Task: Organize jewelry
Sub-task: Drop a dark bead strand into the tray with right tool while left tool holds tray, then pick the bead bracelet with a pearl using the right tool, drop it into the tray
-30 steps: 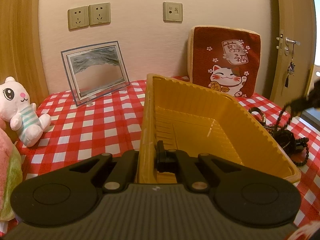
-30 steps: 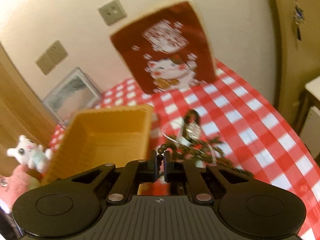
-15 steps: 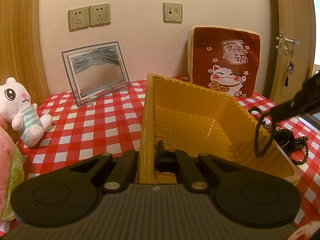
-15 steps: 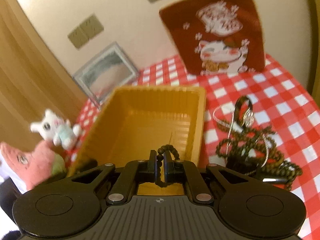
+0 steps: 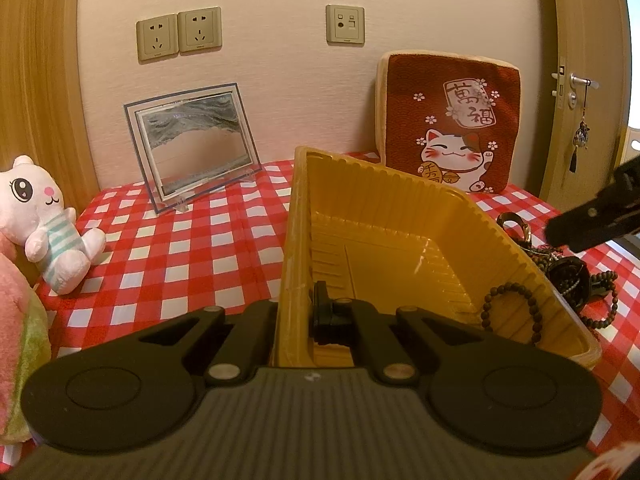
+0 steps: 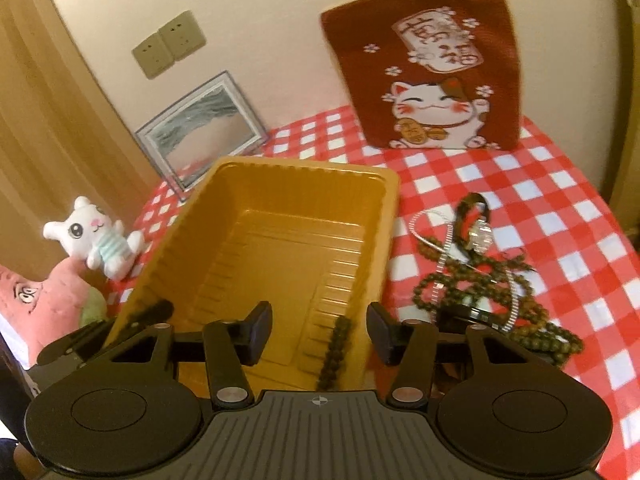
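The dark beaded bracelet (image 5: 510, 312) now leans against the inner right wall of the yellow plastic tray (image 5: 384, 216), low and right of centre in the left wrist view; in the right wrist view it shows as a blurred strand (image 6: 335, 352) at the lower middle of the frame, inside the tray's near end. Half a second ago it was pinched between the fingers of the right gripper (image 6: 318, 334); those jaws have since sprung wide apart and hold nothing, so the bracelet has just been let go into the tray. The left gripper (image 5: 294, 316) has not budged: its jaws are clamped on the tray's near rim, one finger inside and one outside, steadying it as before. I'd judge that one piece is now sorted and the bulk of the work remains, because the tangle of jewelry (image 6: 476, 276), made up of bead strands, a silvery chain and a dark strap, sits on the red-checked tablecloth (image 6: 560, 208) just beside the tray, at the right of that frame. Farther out, a lucky-cat cushion (image 6: 428, 60) leans on the wall at upper right, a sand-art frame (image 5: 192, 146) stands at upper left, and a white plush cat (image 5: 44, 220) sits at the left edge.
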Motion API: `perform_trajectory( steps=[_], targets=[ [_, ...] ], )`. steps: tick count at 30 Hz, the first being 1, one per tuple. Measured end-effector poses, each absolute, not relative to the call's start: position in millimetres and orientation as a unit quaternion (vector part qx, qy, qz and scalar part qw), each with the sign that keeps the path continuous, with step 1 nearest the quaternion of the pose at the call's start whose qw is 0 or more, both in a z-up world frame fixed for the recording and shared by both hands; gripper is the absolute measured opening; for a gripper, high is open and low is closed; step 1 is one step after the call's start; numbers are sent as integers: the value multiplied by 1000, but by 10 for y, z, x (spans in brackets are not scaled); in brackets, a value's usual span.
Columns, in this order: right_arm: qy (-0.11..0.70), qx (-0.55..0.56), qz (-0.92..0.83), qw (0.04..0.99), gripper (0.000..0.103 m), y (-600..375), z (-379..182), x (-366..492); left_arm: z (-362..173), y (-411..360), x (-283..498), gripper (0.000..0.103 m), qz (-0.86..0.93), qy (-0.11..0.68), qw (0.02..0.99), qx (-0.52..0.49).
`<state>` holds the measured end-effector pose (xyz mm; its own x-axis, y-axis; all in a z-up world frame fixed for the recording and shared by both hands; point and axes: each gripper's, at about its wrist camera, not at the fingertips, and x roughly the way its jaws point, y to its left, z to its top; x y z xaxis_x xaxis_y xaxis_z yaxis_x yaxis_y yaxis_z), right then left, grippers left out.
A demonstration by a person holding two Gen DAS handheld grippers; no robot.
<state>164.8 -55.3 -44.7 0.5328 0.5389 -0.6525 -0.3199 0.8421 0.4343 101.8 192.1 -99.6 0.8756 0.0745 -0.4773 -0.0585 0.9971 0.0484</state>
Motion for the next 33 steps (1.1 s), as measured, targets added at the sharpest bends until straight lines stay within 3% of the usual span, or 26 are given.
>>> perform_trajectory(
  steps=[14, 21, 25, 33],
  targets=[
    [466, 73, 162, 867, 52, -1271, -858, 1182, -959, 1966, 950, 2, 49, 247, 967, 21],
    [446, 21, 190, 874, 52, -1197, -931, 1104, -959, 1972, 919, 2, 57, 250, 966, 21],
    [434, -16, 219, 874, 41, -1049, -996, 1177, -955, 1970, 915, 2, 58, 250, 966, 21],
    [418, -93, 268, 863, 32, -762, -1169, 1390, -950, 1975, 913, 2, 58, 250, 966, 20]
  ],
)
